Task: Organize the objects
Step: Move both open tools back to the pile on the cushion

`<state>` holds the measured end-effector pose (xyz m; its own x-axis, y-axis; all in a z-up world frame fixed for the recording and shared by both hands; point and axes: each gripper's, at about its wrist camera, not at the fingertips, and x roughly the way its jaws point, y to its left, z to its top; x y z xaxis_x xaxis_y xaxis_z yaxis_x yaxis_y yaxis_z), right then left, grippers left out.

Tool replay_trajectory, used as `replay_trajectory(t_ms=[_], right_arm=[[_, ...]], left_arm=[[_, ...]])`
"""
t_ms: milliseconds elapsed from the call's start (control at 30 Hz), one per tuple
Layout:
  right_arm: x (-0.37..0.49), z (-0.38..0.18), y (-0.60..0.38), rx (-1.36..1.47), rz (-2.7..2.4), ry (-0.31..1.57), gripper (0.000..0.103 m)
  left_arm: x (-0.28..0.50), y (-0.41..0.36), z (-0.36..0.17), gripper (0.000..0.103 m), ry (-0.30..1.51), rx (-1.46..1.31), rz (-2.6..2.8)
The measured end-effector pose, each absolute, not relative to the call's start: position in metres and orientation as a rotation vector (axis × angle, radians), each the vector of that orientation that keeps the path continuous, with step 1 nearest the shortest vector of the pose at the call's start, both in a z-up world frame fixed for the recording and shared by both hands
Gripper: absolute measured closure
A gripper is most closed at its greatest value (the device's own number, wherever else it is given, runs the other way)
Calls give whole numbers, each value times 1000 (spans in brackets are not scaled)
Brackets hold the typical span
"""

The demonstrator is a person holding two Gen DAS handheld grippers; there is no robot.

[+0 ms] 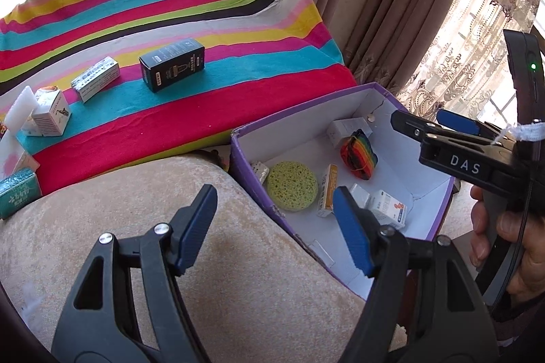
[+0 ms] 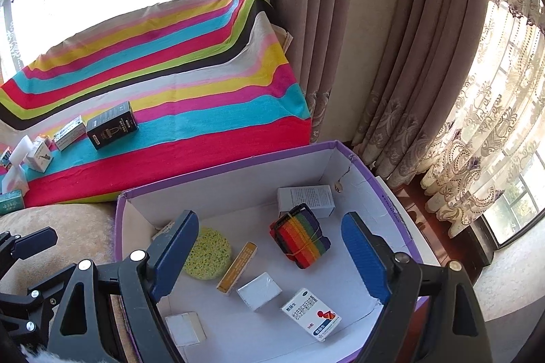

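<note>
A purple box [image 1: 238,152] with a white inside sits beside a beige cushion [image 1: 136,226]. In it lie a green round sponge [image 2: 207,257], a rainbow-striped bundle [image 2: 299,238], a slim orange-edged carton [image 2: 238,267], a white carton with a red figure [image 2: 311,313] and several plain white cartons. My left gripper [image 1: 274,230] is open and holds nothing, above the cushion at the box's near-left rim. My right gripper [image 2: 270,255] is open and holds nothing, over the inside of the box [image 2: 221,172]; the left wrist view shows it [image 1: 432,123] above the box's right side.
On the striped blanket [image 1: 204,22] to the left lie a black carton [image 1: 172,63], a silver-white carton [image 1: 95,83], a white carton [image 1: 51,114] and a green pack [image 1: 17,196]. Curtains [image 2: 340,39] hang behind the box. A hand [image 1: 504,237] grips the right handle.
</note>
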<state>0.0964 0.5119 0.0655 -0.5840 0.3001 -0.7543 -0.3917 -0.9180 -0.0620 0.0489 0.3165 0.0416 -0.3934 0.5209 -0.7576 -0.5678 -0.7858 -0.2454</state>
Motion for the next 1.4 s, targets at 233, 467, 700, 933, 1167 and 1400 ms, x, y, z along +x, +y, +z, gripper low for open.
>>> replay_trajectory(t_ms=[233, 467, 700, 933, 1167, 1400], right_arm=[[92, 64, 496, -1188, 2521, 135, 16], [88, 60, 483, -1230, 2549, 113, 16], [84, 54, 473, -1261, 2570, 106, 16], [79, 46, 461, -1301, 2584, 102, 16], [66, 36, 441, -1358, 2608, 85, 16], [48, 34, 421, -1383, 2657, 70, 16]], left_arm=[[37, 283, 41, 29, -15, -1201, 2244], [26, 238, 42, 29, -107, -1227, 2320], [17, 179, 46, 29, -204, -1235, 2430], [4, 109, 45, 29, -279, -1256, 2548], [-14, 82, 40, 29, -204, -1278, 2563], [-39, 90, 34, 29, 11, -1314, 2465]])
